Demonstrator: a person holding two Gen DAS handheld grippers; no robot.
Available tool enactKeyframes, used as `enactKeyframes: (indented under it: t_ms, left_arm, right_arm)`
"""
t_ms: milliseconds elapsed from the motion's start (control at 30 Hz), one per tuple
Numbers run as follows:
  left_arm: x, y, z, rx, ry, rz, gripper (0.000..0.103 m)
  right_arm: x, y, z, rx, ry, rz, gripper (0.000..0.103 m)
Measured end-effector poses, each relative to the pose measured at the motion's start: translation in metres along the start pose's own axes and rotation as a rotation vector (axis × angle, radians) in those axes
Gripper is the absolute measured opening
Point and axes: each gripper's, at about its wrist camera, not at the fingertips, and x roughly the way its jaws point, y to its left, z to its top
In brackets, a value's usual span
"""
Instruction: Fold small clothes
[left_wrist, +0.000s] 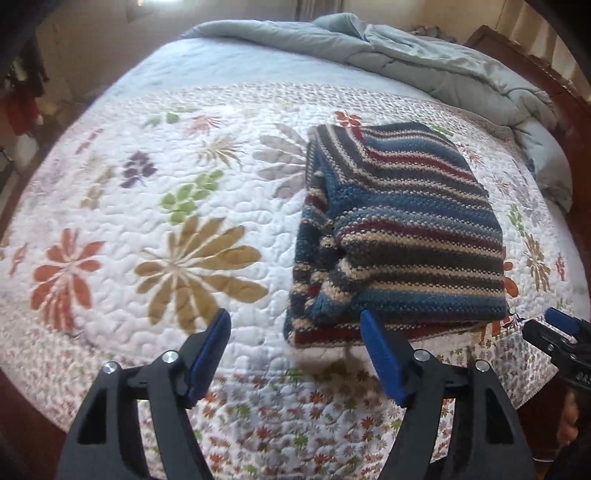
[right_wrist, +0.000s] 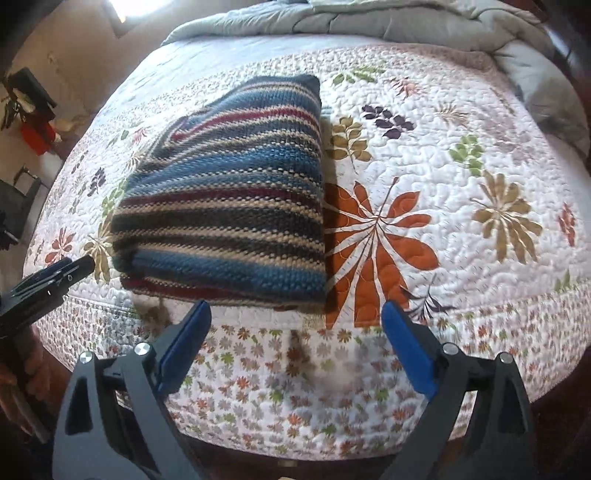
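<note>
A striped knit sweater (left_wrist: 402, 236) in blue, maroon, cream and dark bands lies folded into a thick rectangle on the floral quilt (left_wrist: 147, 221). My left gripper (left_wrist: 295, 325) hovers open just short of the sweater's near left corner, with nothing between its blue pads. In the right wrist view the same sweater (right_wrist: 229, 199) sits left of centre. My right gripper (right_wrist: 295, 314) is open over the quilt's (right_wrist: 443, 184) near border by the sweater's near edge, holding nothing. Each view catches the other gripper at its side edge: the right gripper (left_wrist: 554, 332) and the left gripper (right_wrist: 48, 284).
A grey-blue comforter (left_wrist: 424, 62) is bunched along the far side of the bed. A dark wooden bed frame (left_wrist: 569, 107) runs along the right. Room clutter and a red object (right_wrist: 35, 138) stand beyond the bed's left side. A hand (right_wrist: 26, 373) shows at lower left.
</note>
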Motion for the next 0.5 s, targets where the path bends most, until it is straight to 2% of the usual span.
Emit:
enactKeyframes:
  t_ms: [133,500]
  left_arm:
    - [-0.020,-0.001,-0.005,0.023,-0.030,0.060,0.079]
    - [-0.059,-0.008,-0.017,0.032,-0.083,0.094,0.084]
  right_arm:
    - [-0.015,0.008,-0.007,0.007,-0.031,-0.031,0.096]
    - [-0.047,0.024,-0.020,0.000,-0.087,-0.067,0.098]
